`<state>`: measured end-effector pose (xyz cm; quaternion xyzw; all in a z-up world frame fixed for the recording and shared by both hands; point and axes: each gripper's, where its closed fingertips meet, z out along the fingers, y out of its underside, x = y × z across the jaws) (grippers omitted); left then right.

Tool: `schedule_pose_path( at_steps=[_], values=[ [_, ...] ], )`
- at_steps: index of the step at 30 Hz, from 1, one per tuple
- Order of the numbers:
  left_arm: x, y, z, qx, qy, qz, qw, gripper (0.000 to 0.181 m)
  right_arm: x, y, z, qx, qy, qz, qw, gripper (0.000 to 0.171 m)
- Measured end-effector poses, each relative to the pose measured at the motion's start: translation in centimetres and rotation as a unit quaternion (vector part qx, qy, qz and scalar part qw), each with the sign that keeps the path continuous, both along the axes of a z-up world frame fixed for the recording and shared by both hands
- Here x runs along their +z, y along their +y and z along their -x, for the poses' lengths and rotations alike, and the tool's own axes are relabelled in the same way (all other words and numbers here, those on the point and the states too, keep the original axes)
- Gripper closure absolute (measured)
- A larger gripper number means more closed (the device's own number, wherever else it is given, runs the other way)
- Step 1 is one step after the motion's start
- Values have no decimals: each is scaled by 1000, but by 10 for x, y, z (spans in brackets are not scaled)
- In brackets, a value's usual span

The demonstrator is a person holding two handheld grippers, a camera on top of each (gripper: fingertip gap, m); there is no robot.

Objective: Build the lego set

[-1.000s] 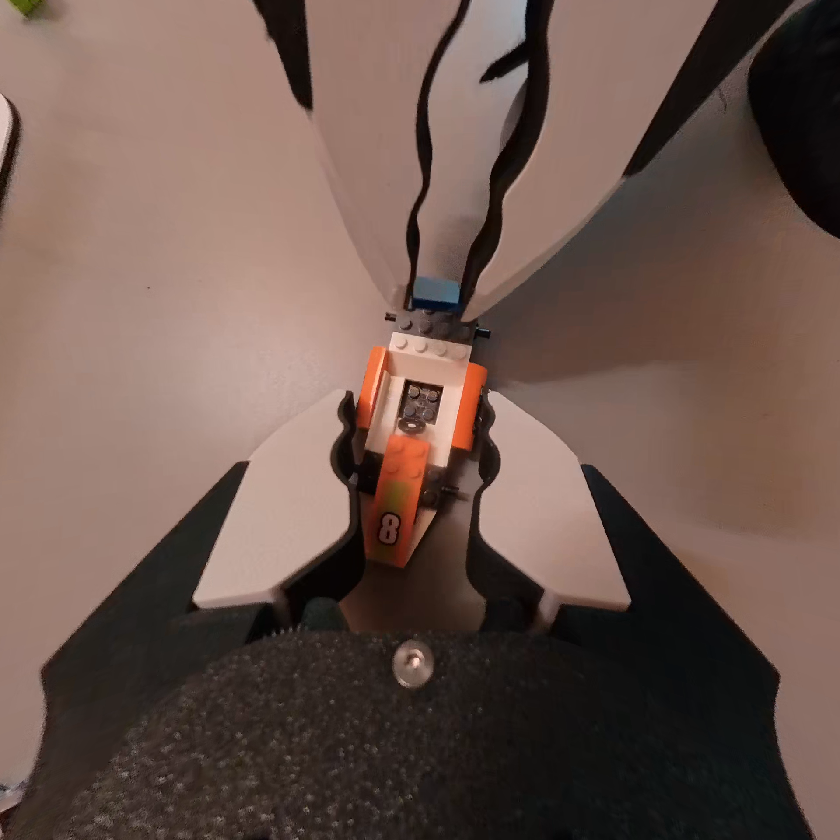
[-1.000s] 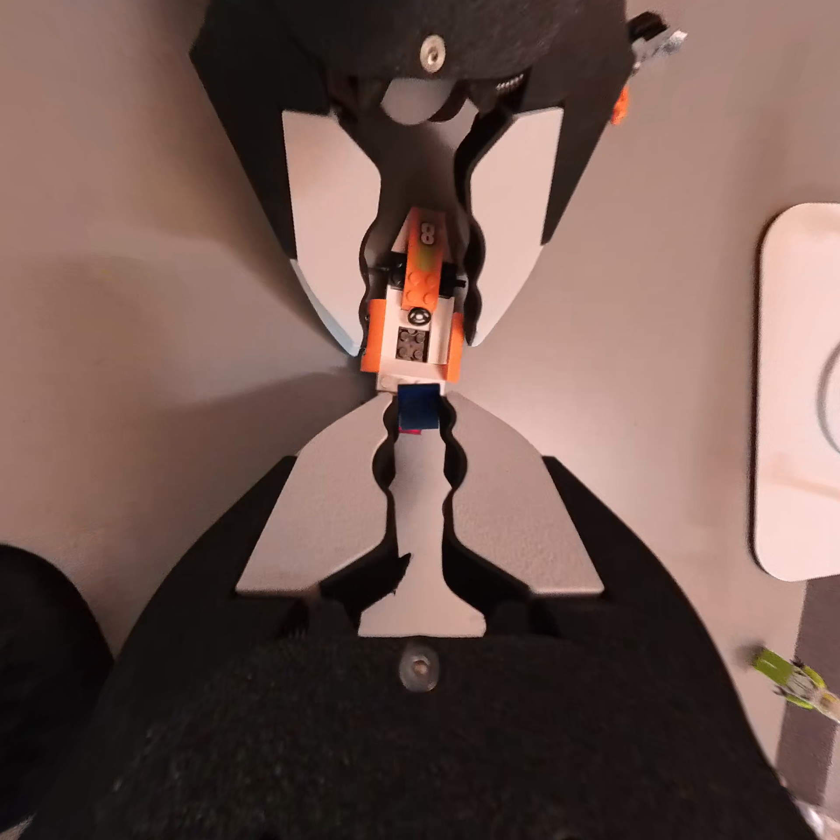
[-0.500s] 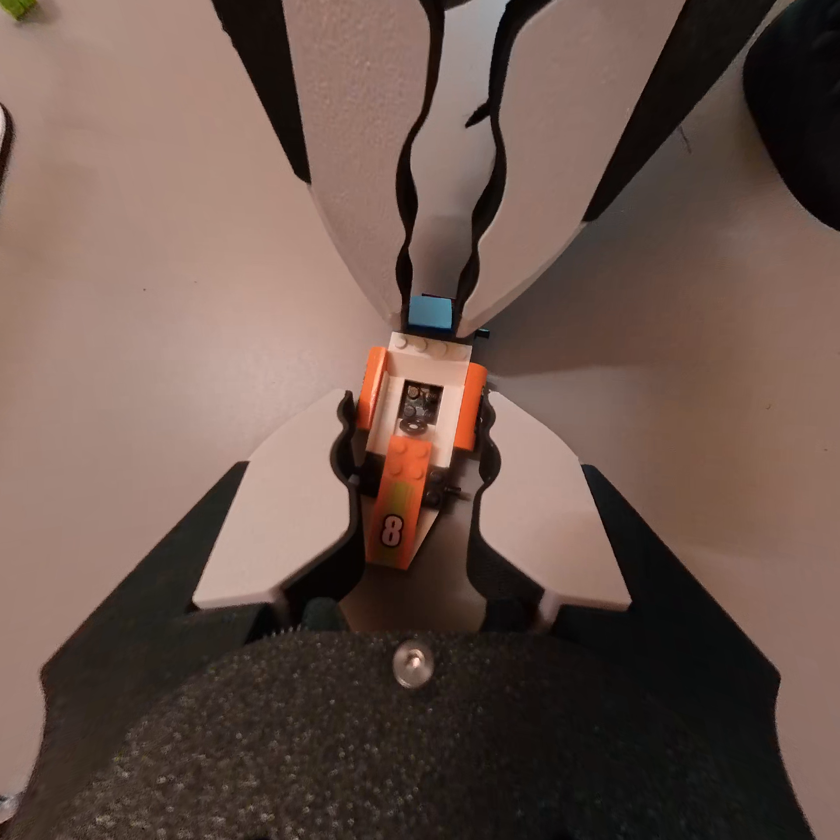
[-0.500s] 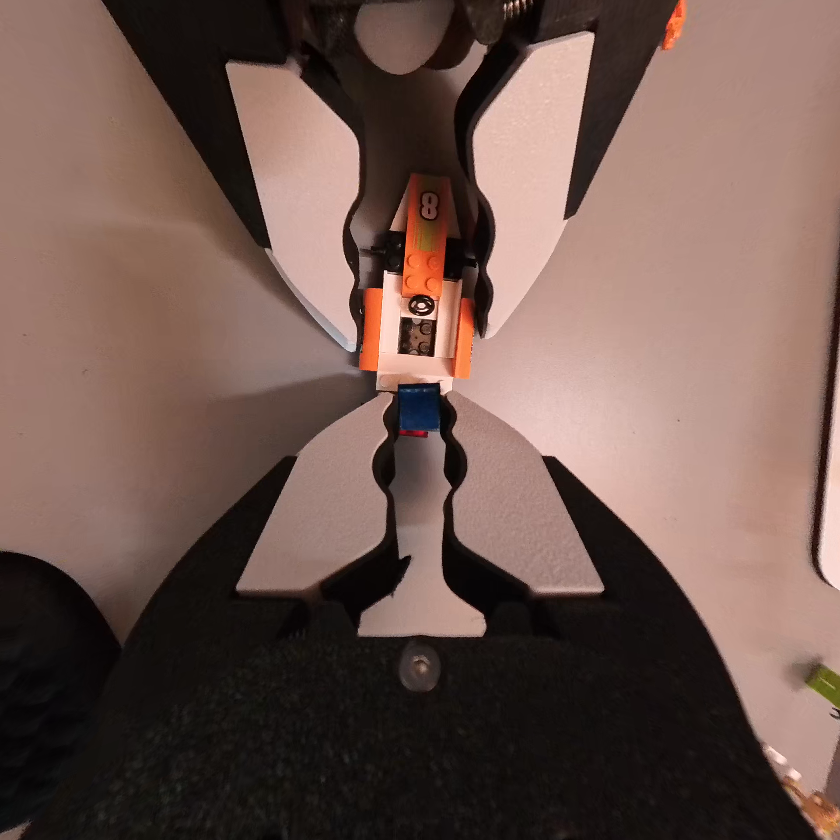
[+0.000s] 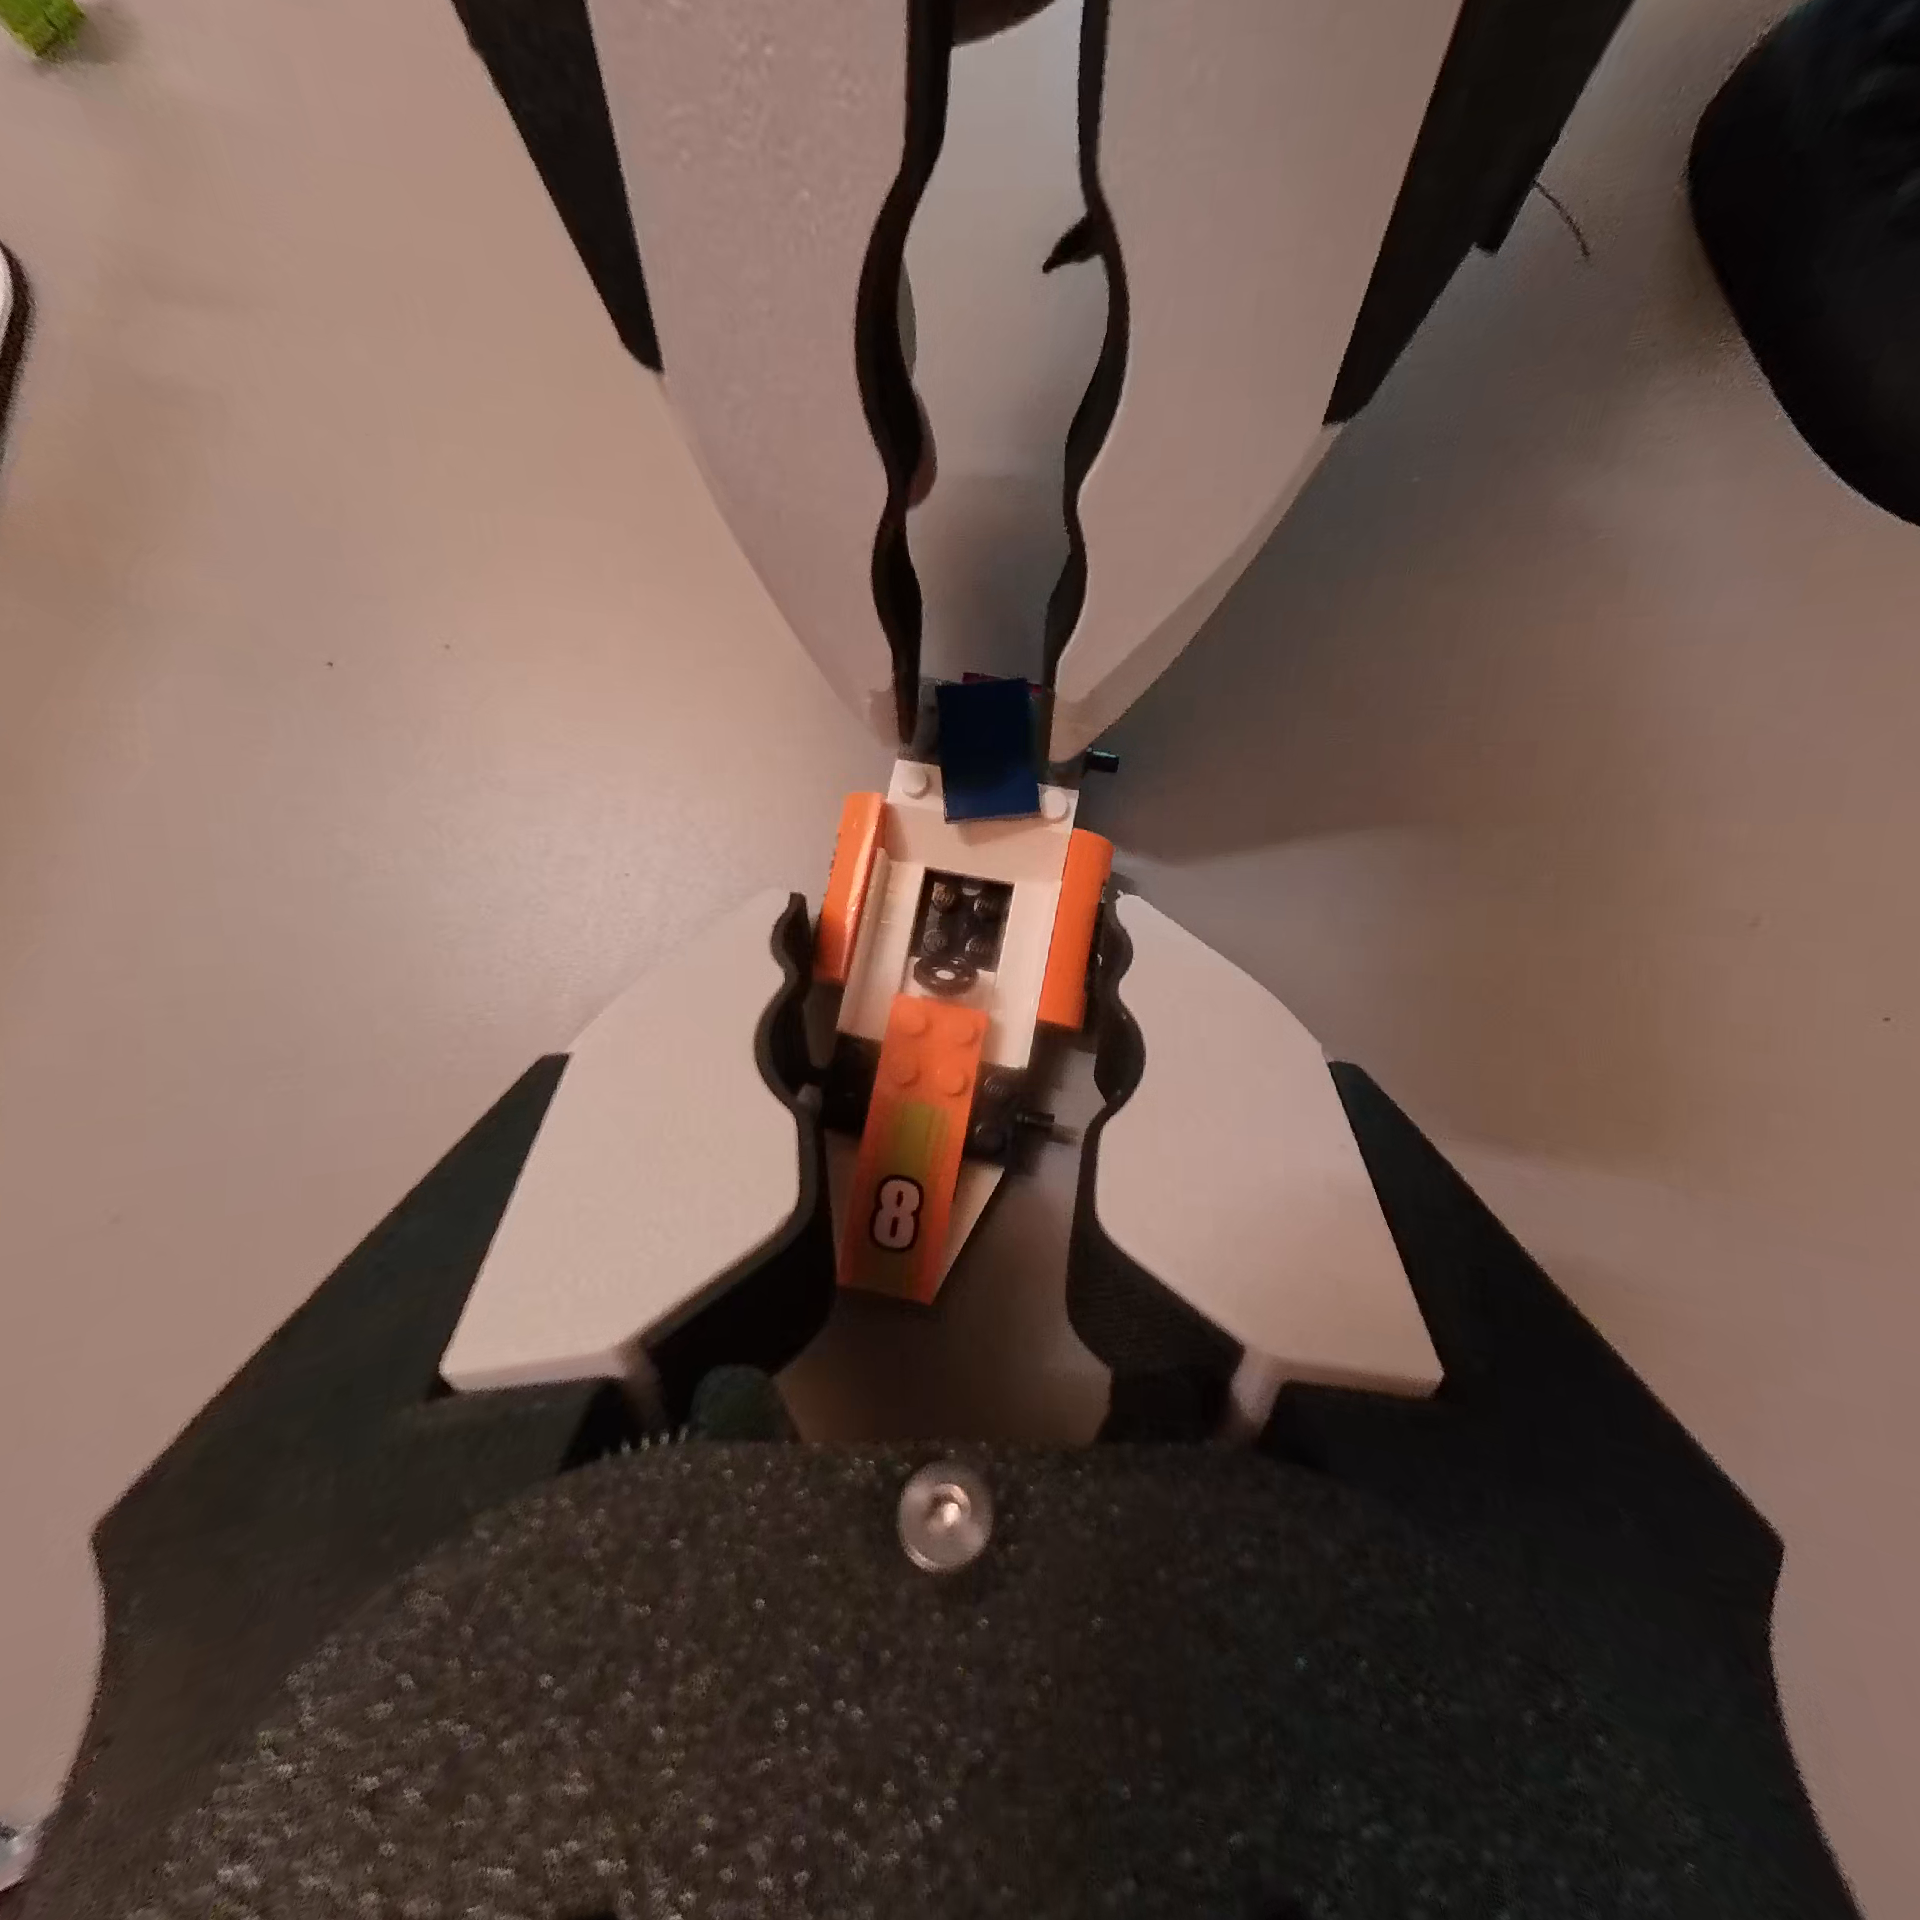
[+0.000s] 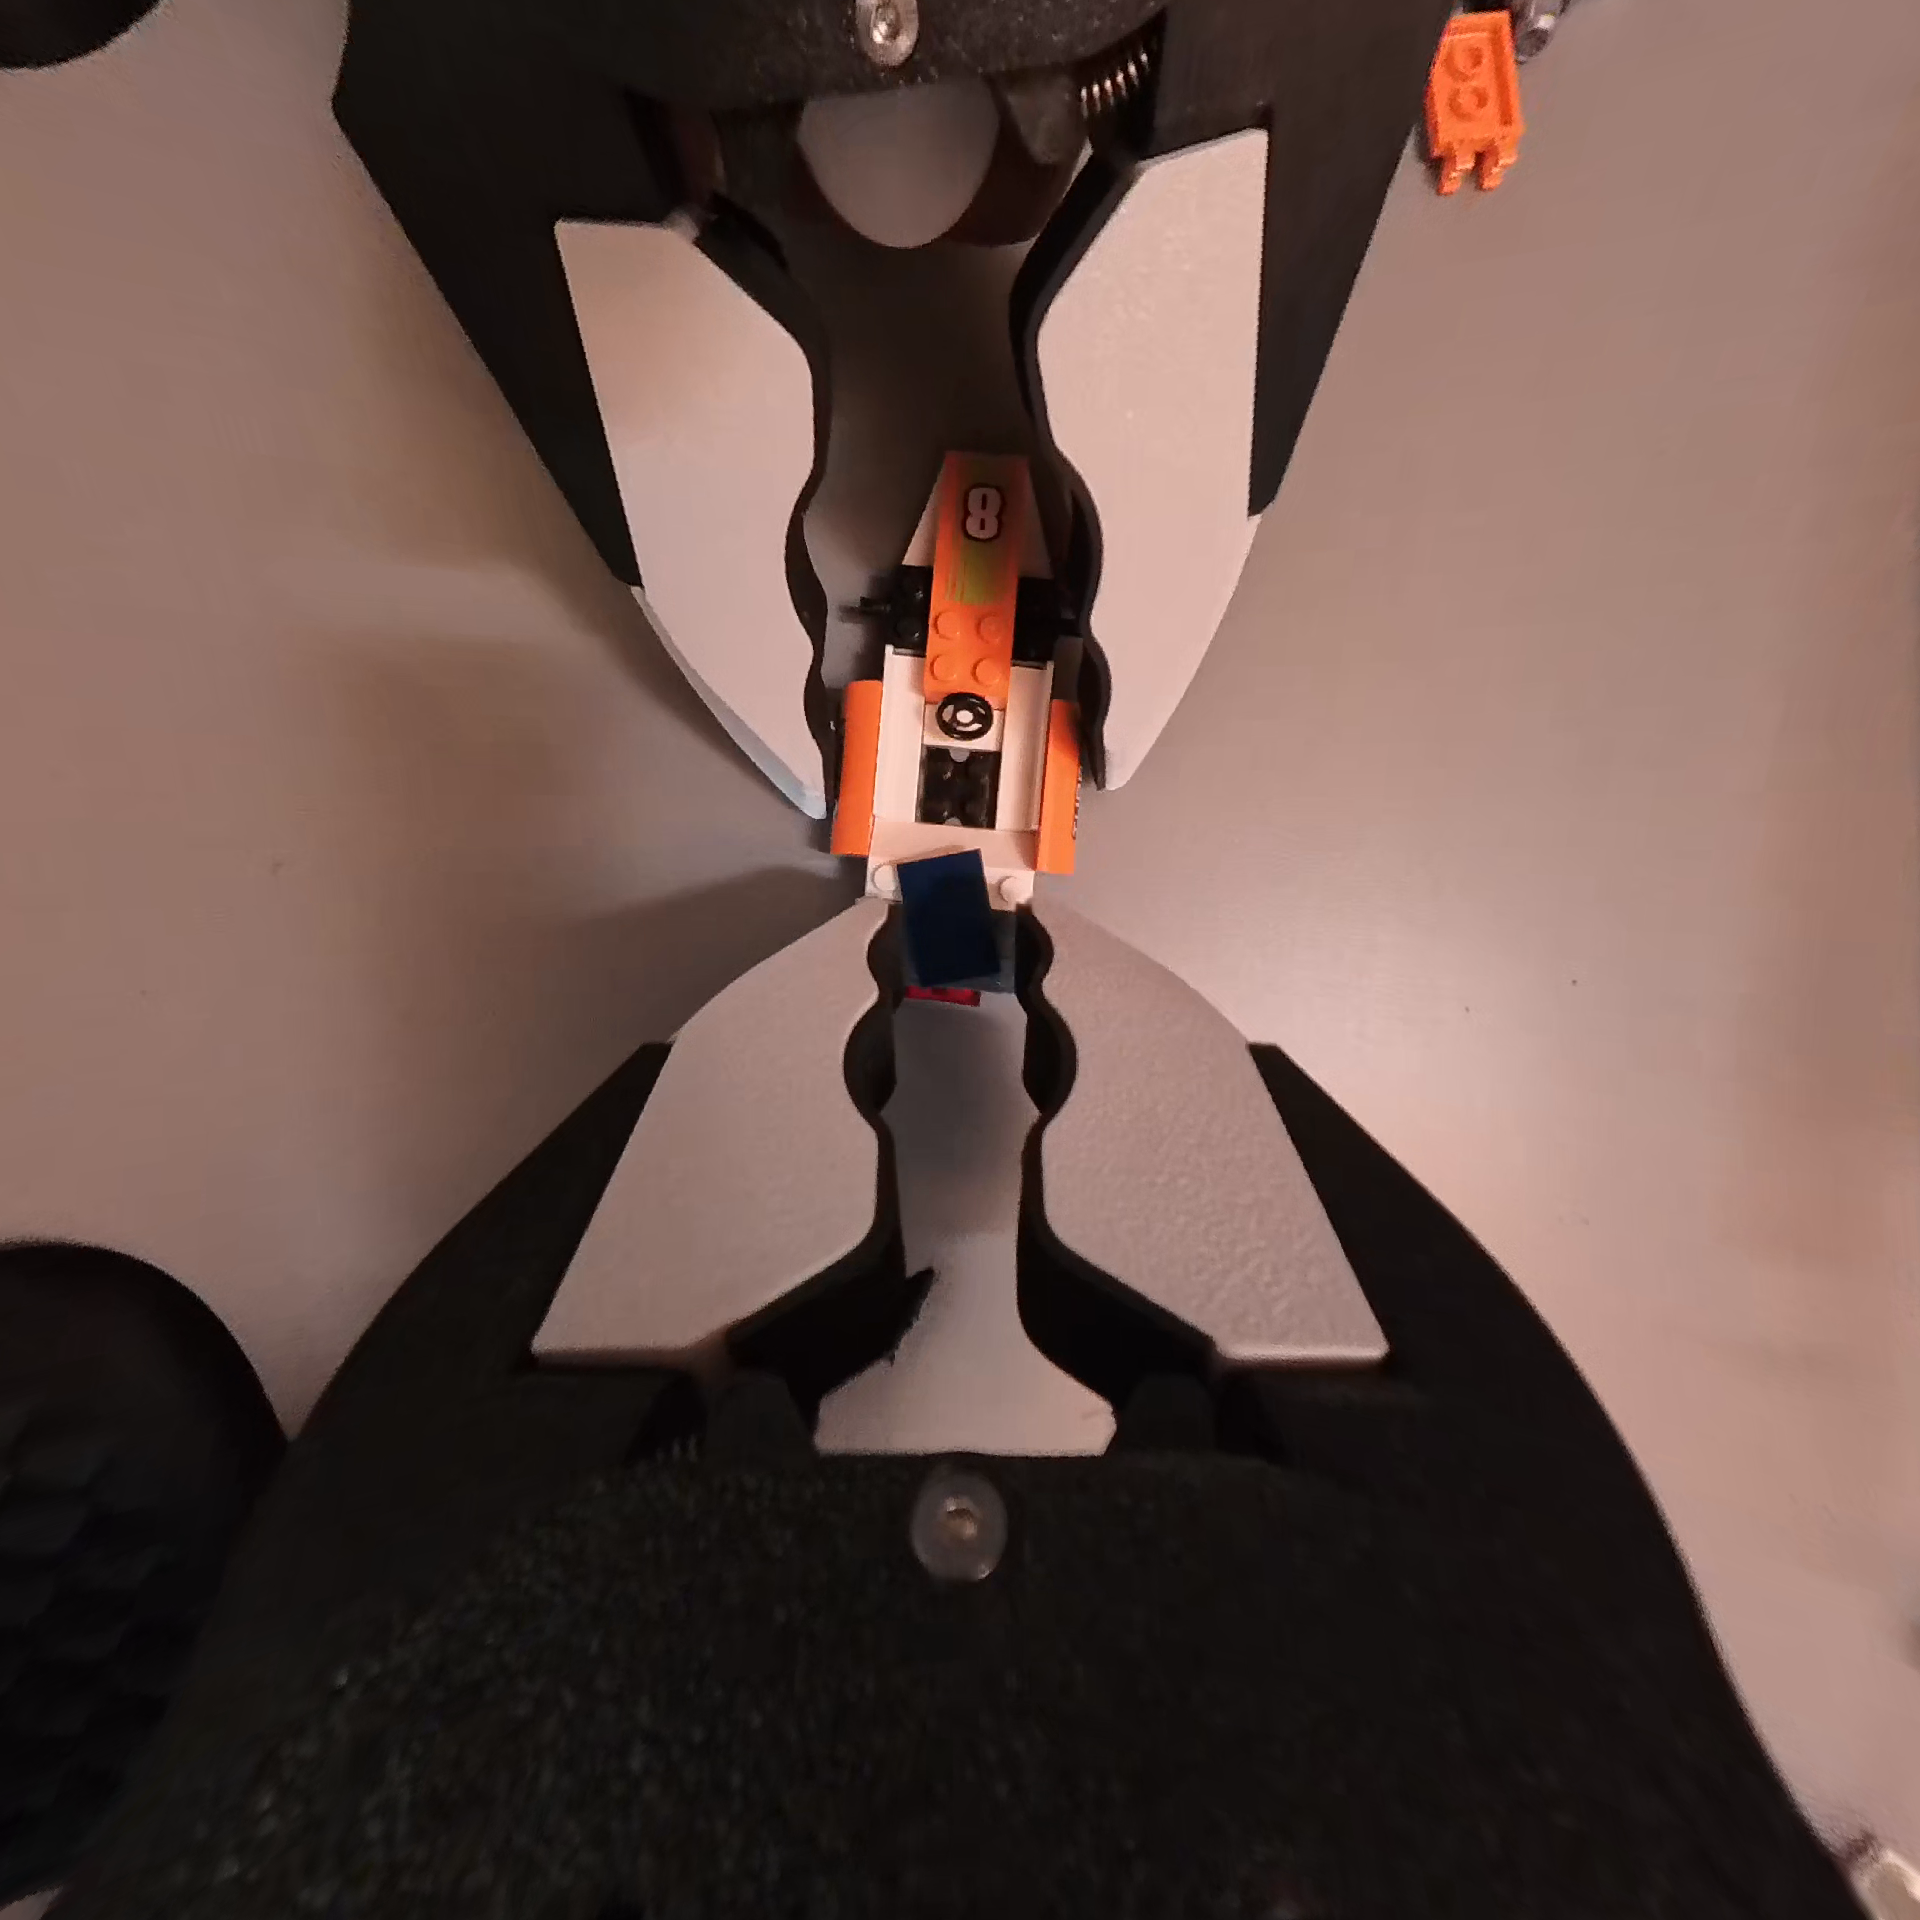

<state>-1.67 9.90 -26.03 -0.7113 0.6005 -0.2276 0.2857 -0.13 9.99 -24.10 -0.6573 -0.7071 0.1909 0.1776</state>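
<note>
I start on the left side. My left gripper [image 5: 940, 1023] is pinching the small lego car [image 5: 951, 997] by its two flanks; the wavy pads press against the orange side panels. The car sits between these fingers, just above the pale table [image 5: 312, 727]; I cannot tell if it touches the surface. Its orange nose slope with a number sticker points back toward the left camera, and its rear end points away.

The body looks partly finished: white chassis, orange sides, a black steering wheel [image 6: 963, 717] and a dark open cockpit are in place. I see bare black axle pins near the nose, with no wheels on them, so I judge that wheels are still missing.

Going to the right, my right gripper [image 6: 951, 940] comes from the opposite side and is pinching a dark blue tile piece [image 6: 951, 920], with something red under it. The blue piece lies slightly crooked over the white studded plate at the rear of the car. I think it is resting on the studs but not yet pressed flat, so this step is not complete.

Farther away, a loose orange plate [image 6: 1473, 99] lies on the table beyond the left gripper, and a small lime green piece [image 5: 42, 21] lies in a far corner. These probably wait for later steps.
</note>
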Motion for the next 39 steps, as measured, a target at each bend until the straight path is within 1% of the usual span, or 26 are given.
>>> schedule_pose_path(
  at_steps=[6,15,23,39],
  values=[
    [0,0,0,1,1,-2,1000,129,-3,0,-1,-7,-6,21,1000,159],
    [0,1,-1,2,-1,-2,1000,129,-4,2,-5,-73,-7,52,996,160],
    [0,0,-1,2,-1,-2,1000,130,-3,0,-5,-59,6,39,998,159],
    [0,0,-1,1,0,-4,1000,130,-4,-1,-2,-62,-4,60,996,159]
  ],
)
